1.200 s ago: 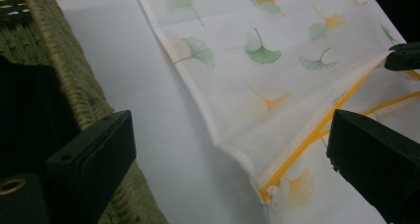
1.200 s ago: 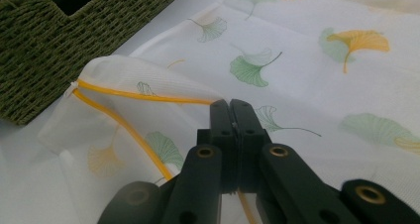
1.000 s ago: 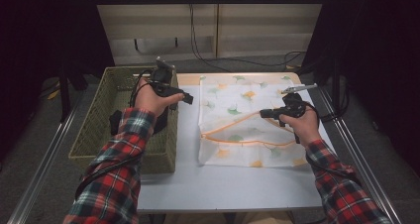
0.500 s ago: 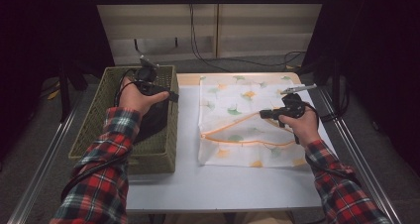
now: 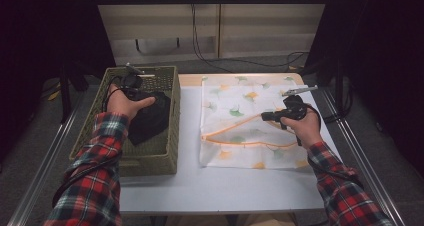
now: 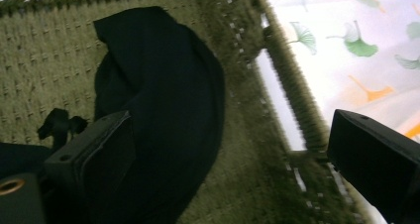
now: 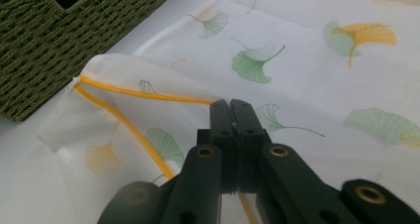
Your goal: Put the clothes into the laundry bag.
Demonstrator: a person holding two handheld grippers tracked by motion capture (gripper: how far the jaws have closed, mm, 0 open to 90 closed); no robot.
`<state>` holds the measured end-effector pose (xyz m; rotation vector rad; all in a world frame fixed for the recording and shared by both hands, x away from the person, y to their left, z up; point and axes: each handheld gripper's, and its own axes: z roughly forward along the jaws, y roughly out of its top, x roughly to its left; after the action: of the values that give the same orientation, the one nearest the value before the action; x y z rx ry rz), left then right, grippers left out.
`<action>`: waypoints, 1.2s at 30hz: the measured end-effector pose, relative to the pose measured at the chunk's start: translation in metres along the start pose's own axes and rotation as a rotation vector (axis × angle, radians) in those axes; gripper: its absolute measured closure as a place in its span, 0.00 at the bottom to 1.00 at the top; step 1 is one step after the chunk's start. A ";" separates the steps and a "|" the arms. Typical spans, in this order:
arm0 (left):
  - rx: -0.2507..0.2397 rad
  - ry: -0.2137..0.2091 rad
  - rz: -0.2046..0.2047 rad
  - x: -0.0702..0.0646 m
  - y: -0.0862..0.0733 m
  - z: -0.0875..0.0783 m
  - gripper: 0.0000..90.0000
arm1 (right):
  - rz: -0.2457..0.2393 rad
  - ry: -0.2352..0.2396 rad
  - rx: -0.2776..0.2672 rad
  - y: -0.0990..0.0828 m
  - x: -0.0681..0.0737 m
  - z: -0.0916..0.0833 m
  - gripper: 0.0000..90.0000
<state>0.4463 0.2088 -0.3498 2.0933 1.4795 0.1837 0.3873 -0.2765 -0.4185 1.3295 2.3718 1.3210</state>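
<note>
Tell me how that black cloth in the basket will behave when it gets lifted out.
The black cloth lies slumped in soft folds in the woven basket, so it will probably hang limp and drape. It looks thin, so likely light. Loose folds may snag on the basket's rough weave or slip from a shallow pinch by the left gripper.

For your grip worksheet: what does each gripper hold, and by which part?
Right gripper: the laundry bag, by its orange-trimmed opening edge. Left gripper: nothing, open above the black garment.
</note>
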 end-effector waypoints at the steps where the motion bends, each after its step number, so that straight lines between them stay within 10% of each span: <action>1: -0.008 0.003 -0.004 0.002 -0.001 0.001 0.04 | 0.000 -0.003 -0.002 0.000 0.000 0.000 1.00; 36: 0.056 0.050 -0.012 0.046 -0.019 0.060 0.03 | -0.003 -0.004 -0.002 -0.001 0.000 0.000 1.00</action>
<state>0.4734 0.2331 -0.4192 2.1383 1.5429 0.1932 0.3867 -0.2770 -0.4186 1.3271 2.3685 1.3178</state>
